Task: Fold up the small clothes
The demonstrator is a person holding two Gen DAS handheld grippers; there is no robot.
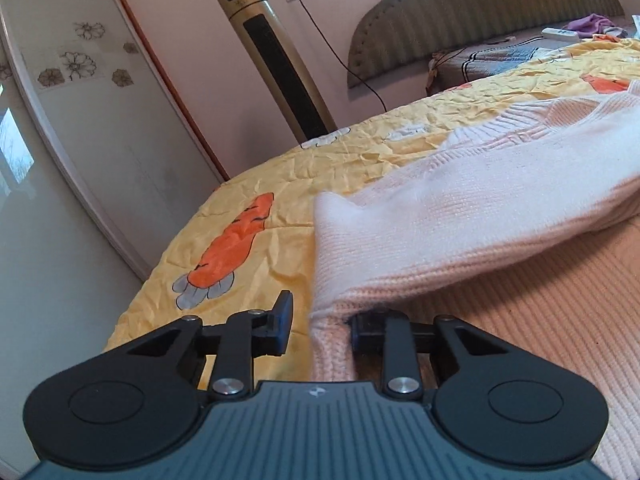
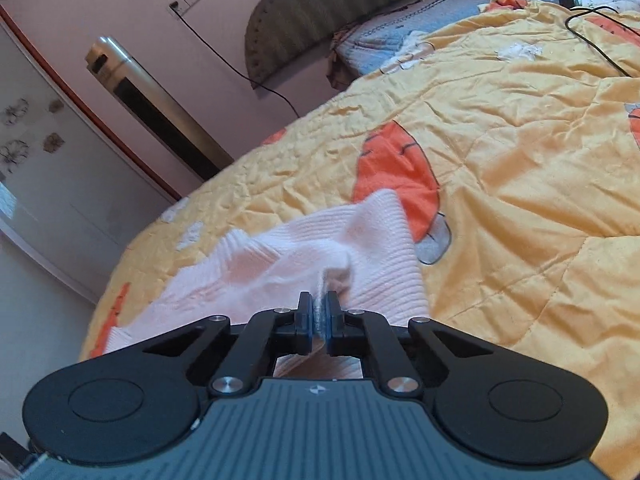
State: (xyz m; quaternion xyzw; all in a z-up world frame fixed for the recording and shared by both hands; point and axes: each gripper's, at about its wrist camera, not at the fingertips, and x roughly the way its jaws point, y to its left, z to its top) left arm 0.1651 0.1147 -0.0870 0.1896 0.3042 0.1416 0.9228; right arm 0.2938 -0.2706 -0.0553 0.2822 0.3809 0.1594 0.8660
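The right gripper has its jaws nearly closed, pinching a fold of the pink knitted sweater. The left gripper holds a thick edge of the same sweater between its wider jaws; whether both pads press it I cannot tell. The sweater lies on the yellow quilt. Far behind stands a tower fan.

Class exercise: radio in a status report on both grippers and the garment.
Right gripper shut on pink knit sweater. Left gripper straddling its edge, pads not visibly pressing. Sweater on yellow quilt. Nothing in the way.
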